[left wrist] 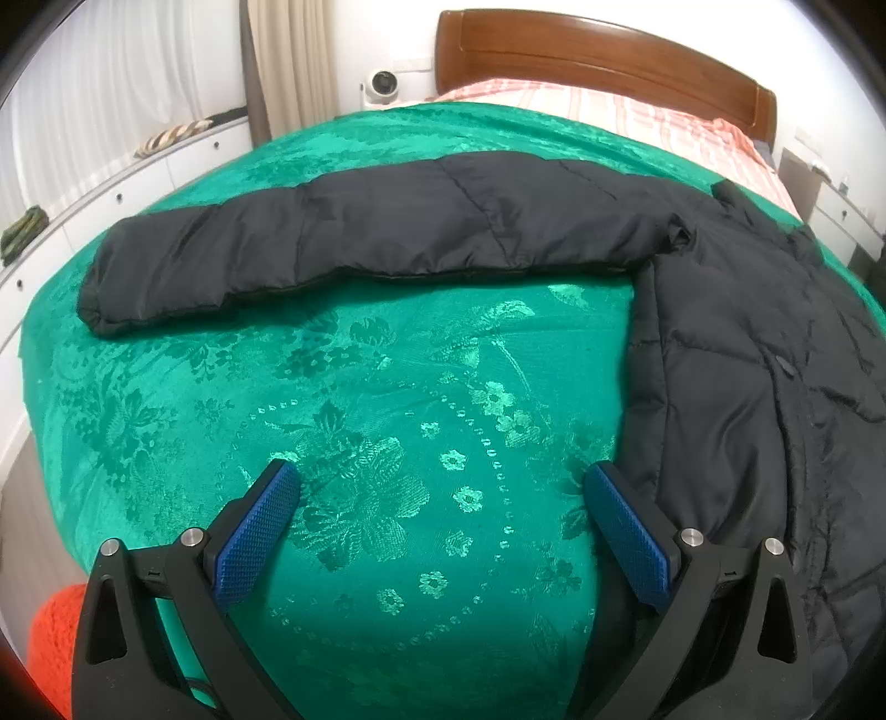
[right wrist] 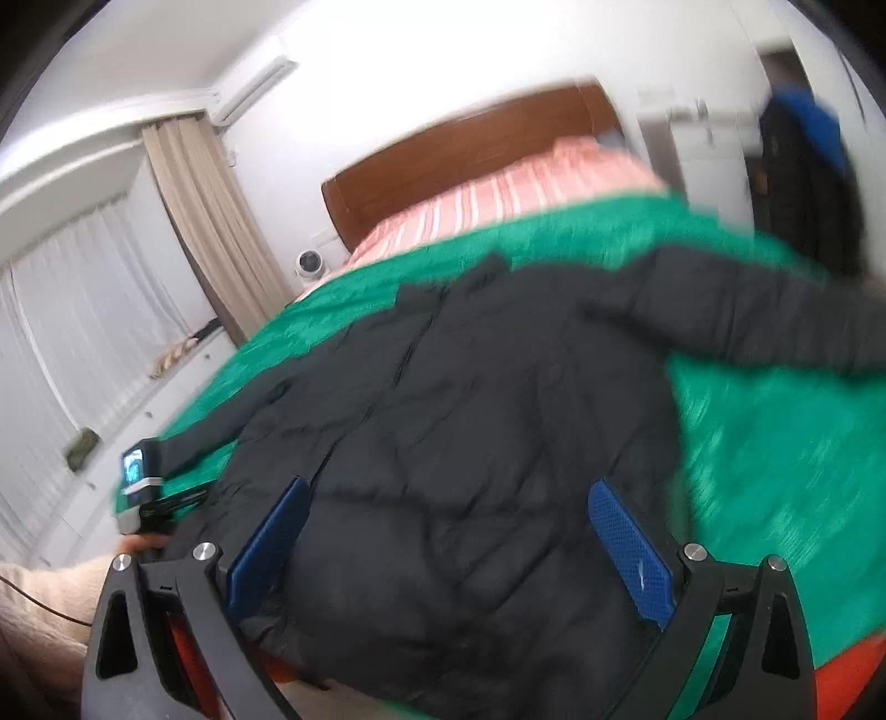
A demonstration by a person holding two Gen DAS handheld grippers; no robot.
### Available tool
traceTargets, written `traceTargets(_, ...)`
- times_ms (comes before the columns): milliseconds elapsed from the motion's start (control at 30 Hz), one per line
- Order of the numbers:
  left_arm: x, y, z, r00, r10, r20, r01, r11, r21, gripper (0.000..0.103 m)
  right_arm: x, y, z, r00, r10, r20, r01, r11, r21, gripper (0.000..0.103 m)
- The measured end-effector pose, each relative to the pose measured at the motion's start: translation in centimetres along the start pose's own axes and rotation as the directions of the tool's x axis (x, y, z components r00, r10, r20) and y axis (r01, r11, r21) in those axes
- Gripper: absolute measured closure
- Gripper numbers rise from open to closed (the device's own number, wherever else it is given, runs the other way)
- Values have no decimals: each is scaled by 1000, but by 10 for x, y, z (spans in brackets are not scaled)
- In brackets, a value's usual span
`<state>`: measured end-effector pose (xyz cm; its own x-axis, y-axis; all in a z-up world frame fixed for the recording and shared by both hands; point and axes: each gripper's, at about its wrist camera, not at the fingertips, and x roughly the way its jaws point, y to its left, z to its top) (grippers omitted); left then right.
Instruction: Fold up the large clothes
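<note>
A black quilted puffer jacket [left wrist: 747,343] lies spread on a green floral bedspread [left wrist: 360,387]. One long sleeve [left wrist: 332,243] stretches out to the left across the bed. My left gripper [left wrist: 443,482] hovers open over bare bedspread, just left of the jacket's side edge, nothing between its blue pads [left wrist: 257,531]. In the blurred right wrist view the jacket body [right wrist: 470,443] fills the middle, its other sleeve [right wrist: 775,315] reaching right. My right gripper [right wrist: 448,498] stands open above the jacket's lower part, holding nothing.
A wooden headboard [left wrist: 598,50] and pink striped bedding [left wrist: 637,116] lie at the far end. White drawers [left wrist: 111,188] and curtains run along the left. Orange fabric [left wrist: 55,637] shows at the bed's near edge. The other gripper's camera unit [right wrist: 141,471] and a hand appear at lower left.
</note>
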<state>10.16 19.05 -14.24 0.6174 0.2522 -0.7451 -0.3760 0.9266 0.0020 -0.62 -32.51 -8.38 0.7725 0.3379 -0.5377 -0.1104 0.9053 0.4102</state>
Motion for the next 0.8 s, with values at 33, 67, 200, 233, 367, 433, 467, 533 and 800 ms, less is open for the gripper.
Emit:
traceTargets(33,0,0,0,1000,0,0,0,1000,0,0,9,-9,-9,999,-27,-32,28,998,52,3)
traceTargets(67,0,0,0,1000,-1,1,1,1000,1,0,21,-25,-21,993,-76,-93,88,988,130,3)
traceTargets(200,1,0,1,1000,-4,4,4,1000,8,0,24,-43,-33,988,-81,-129,108,969,221,4)
traceTargets(233,1,0,1,1000,-4,4,4,1000,8,0,21,-37,-31,987,-103,-126,126,973,191,4)
traceTargets(367,1,0,1,1000,-4,4,4,1000,7,0,-4,-19,-32,987,-155,-48,160,979,128,4)
traceTargets(433,2,0,2,1000,-2,6,2,1000,6,0,-18,-8,-27,989,-143,30,139,986,92,4)
traceTargets(467,1,0,1,1000,-1,6,1,1000,6,0,-23,-5,-23,988,-142,60,138,988,75,4)
traceTargets(533,2,0,2,1000,3,8,-3,1000,6,0,-26,-4,-18,987,-128,94,123,991,61,3)
traceTargets(800,1,1,1,1000,0,10,0,1000,8,0,2,-60,-31,995,-91,-49,102,941,323,8)
